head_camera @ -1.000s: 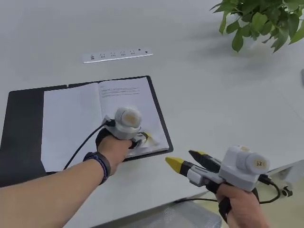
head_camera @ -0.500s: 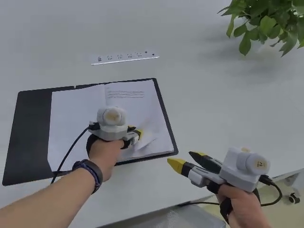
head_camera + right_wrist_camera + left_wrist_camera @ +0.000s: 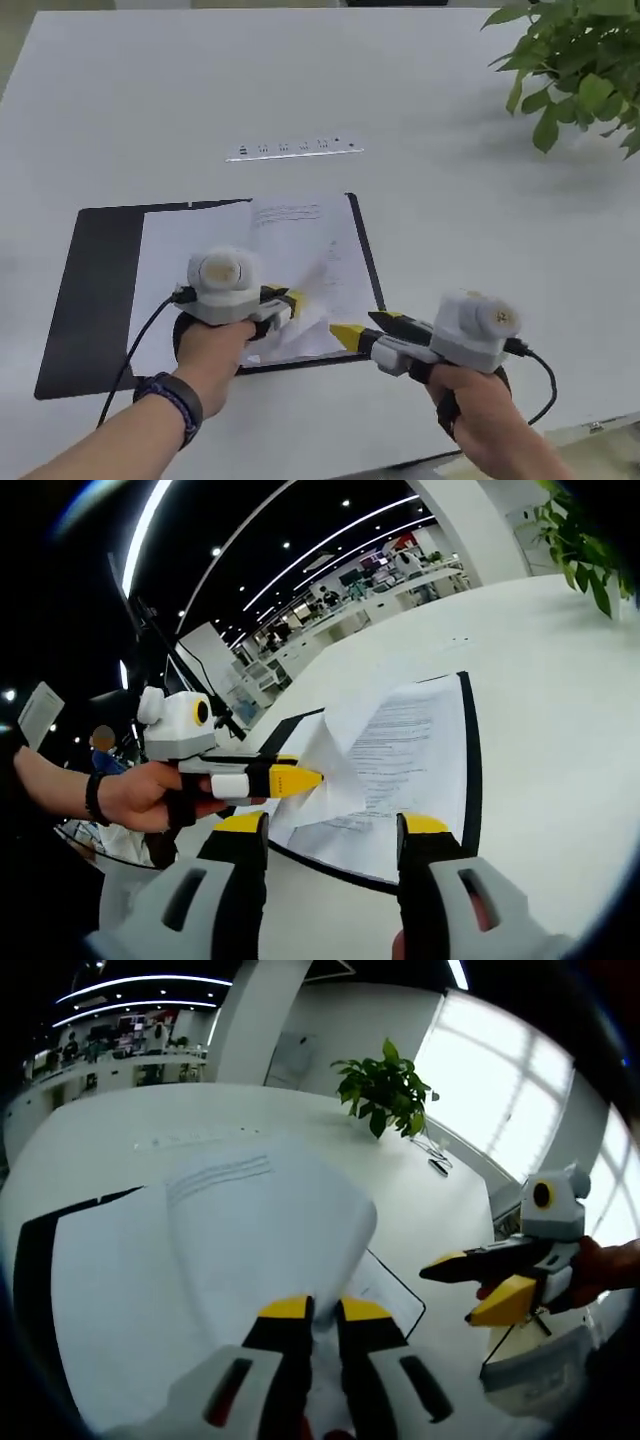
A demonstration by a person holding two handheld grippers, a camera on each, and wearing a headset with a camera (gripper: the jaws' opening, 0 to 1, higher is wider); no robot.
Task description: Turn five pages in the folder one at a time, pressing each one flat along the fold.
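Pinches curled page (image 3: 260, 1210) corner shut in left gripper (image 3: 325, 1310), near 5 o'clock corner of folder (image 3: 100, 290); holds right gripper (image 3: 332, 823) spread, empty, at 4 o'clock beside it.

Left tongs (image 3: 292, 300) pinched together, right tongs (image 3: 358, 327) spread apart alongside

A white table (image 3: 450, 230) carries everything. A black folder (image 3: 95, 280) lies open and flat on its near left part, white sheets facing up, its near edge just inside the table's front edge. One page (image 3: 260, 1220) on the right side curls up off the stack. Beyond the folder, well apart from it and roughly parallel to its far edge, lies a white power strip (image 3: 295, 149). A leafy plant (image 3: 580, 70) sits at the far right; its pot is out of frame, so it probably stands on the table.
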